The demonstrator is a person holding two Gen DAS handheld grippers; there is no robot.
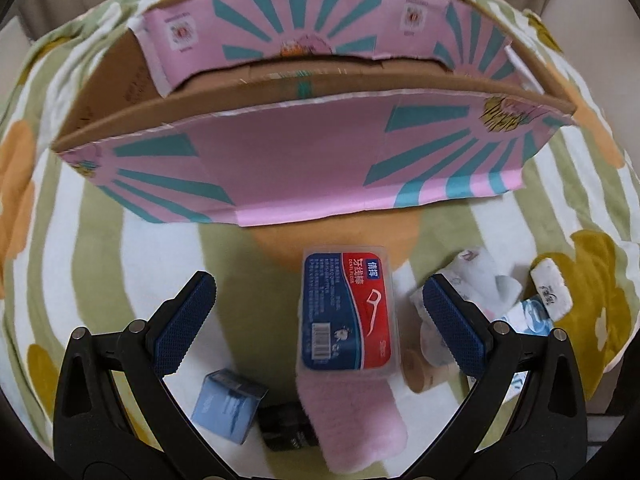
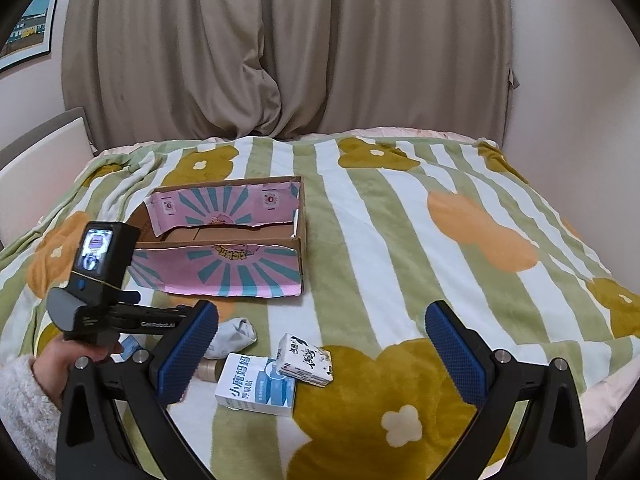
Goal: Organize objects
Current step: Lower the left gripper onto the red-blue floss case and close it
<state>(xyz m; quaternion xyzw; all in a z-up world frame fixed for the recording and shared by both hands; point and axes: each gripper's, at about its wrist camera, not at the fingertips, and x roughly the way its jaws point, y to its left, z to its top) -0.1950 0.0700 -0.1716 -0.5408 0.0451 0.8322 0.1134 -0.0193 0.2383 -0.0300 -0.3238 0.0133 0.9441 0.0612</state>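
Note:
A clear dental floss box with a red and blue label lies on the blanket between the open fingers of my left gripper, resting on a pink fuzzy item. The open pink and teal cardboard box stands just beyond it; it also shows in the right wrist view. My right gripper is open and empty above a white and blue carton and a tissue pack. The left gripper body shows at left in the right wrist view.
A small blue box, a dark item, a balled white sock, a tan tape roll and a tissue pack lie near the left gripper. The floral striped blanket covers the bed. Curtains hang behind.

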